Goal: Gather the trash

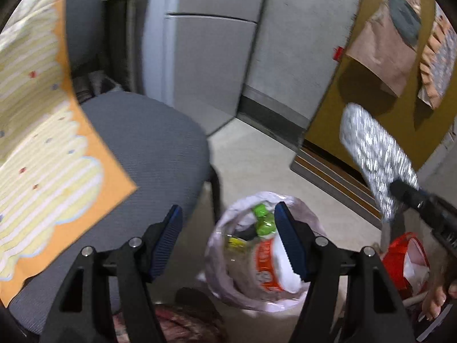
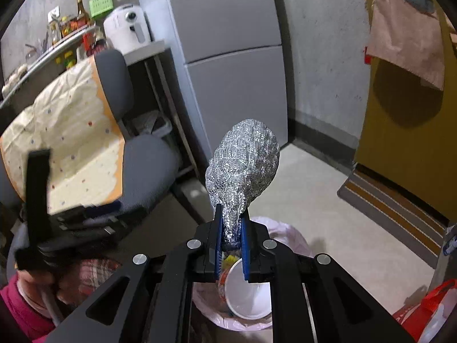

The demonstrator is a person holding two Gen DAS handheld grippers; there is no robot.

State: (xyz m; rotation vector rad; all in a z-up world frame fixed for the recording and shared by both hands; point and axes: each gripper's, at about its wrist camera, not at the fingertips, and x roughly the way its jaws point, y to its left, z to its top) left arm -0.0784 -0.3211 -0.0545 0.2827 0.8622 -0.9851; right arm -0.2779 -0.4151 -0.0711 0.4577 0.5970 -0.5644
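My right gripper (image 2: 232,230) is shut on the narrow end of a silver mesh scrubber (image 2: 244,165), held in the air above a trash bin lined with a pale pink bag (image 2: 288,230). A white paper cup with an orange label (image 2: 248,294) lies in the bin. In the left wrist view the scrubber (image 1: 374,157) shows blurred at the right. My left gripper (image 1: 228,234) is open and empty above the bin (image 1: 225,220), which holds the cup (image 1: 268,265) and a green-labelled bottle (image 1: 264,220).
A grey office chair (image 1: 137,148) draped with an orange and yellow cloth (image 1: 42,154) stands left of the bin. A grey cabinet (image 2: 228,57) is behind. A yellow door (image 2: 405,154) with a striped mat (image 2: 394,211) is at the right. A red bag (image 1: 405,260) lies at the lower right.
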